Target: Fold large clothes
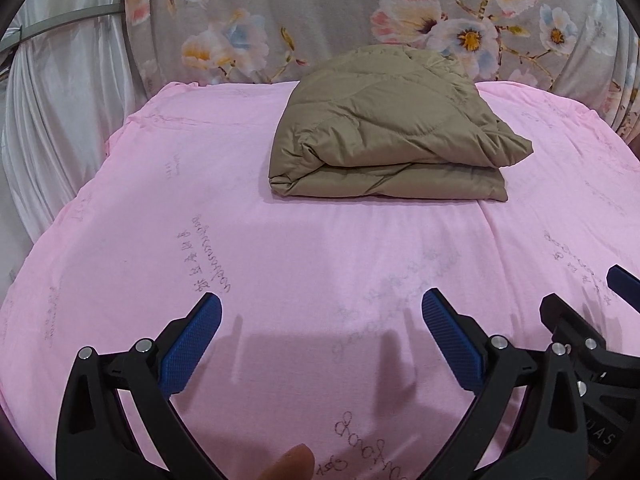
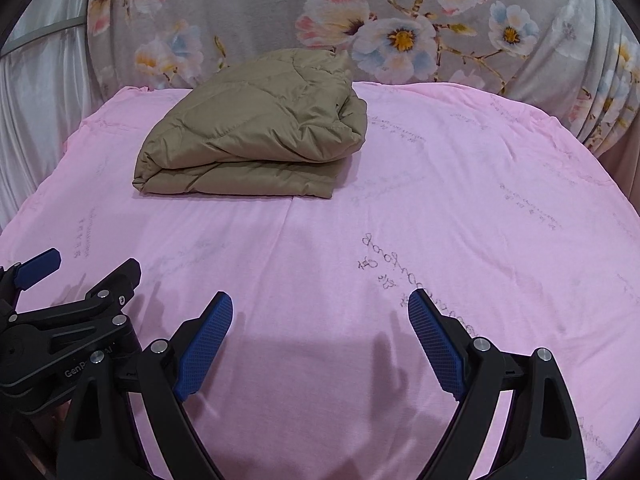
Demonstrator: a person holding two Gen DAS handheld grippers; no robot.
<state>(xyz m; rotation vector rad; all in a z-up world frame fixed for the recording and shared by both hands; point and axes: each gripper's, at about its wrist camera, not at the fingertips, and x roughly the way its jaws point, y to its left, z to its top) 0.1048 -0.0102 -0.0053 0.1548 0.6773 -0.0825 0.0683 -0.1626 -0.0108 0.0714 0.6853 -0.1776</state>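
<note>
A khaki quilted padded garment [image 1: 394, 132] lies folded in a thick bundle at the far middle of a pink sheet [image 1: 280, 248]; it also shows in the right wrist view [image 2: 256, 132]. My left gripper [image 1: 322, 304] is open and empty, held over the near part of the sheet, well short of the bundle. My right gripper [image 2: 320, 304] is open and empty, beside the left one and equally far from the bundle. The right gripper shows at the right edge of the left wrist view [image 1: 584, 292], the left gripper at the left edge of the right wrist view [image 2: 92, 264].
A grey floral cloth [image 1: 320, 12] hangs behind the pink surface. White curtain folds [image 1: 52, 120] hang at the left. A fingertip [image 1: 292, 462] shows at the bottom of the left wrist view. The sheet [image 2: 440, 208] carries faint printed writing.
</note>
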